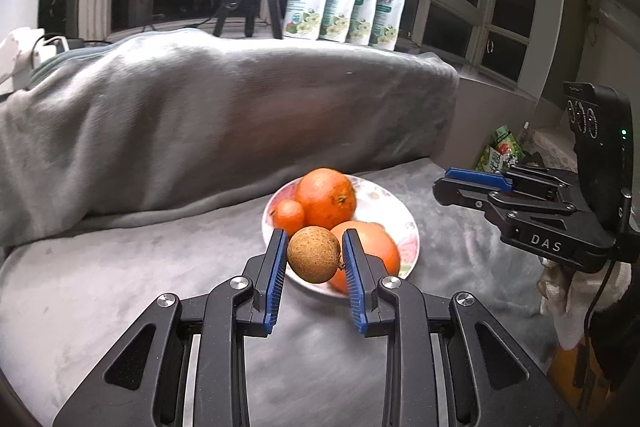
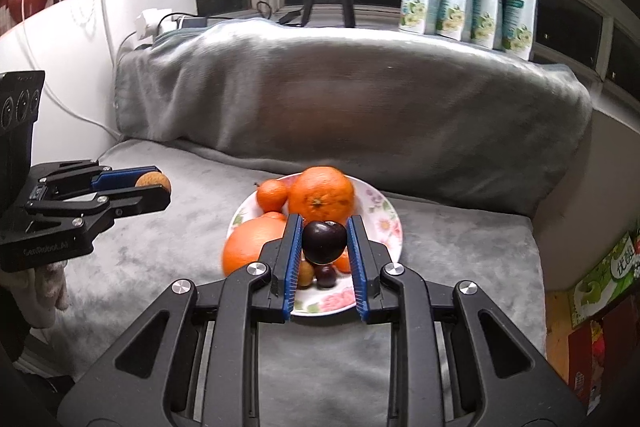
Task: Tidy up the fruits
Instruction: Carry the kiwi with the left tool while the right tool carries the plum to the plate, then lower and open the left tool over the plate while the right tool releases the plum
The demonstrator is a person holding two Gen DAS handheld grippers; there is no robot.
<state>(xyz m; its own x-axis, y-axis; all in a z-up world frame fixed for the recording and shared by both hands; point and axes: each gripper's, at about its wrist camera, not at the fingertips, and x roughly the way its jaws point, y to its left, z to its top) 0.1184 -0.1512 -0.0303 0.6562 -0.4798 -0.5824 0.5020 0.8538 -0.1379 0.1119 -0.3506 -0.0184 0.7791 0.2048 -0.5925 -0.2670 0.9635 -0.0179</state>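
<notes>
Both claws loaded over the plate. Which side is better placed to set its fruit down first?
Right, probably. The right claw holds its dark cherry directly above the floral plate. The left claw, gripping the brown longan, sits off the plate's left side in the right view.

My left tool (image 1: 314,254) is black with blue pads and grips a speckled tan-brown fruit (image 1: 314,254). My right tool (image 2: 324,242), same black and blue, grips a dark purple, almost black cherry (image 2: 324,242). Three oranges (image 2: 321,193) glow bright orange on a white plate (image 2: 384,223) patterned with pink flowers. The blanket (image 1: 224,107) is grey.
</notes>
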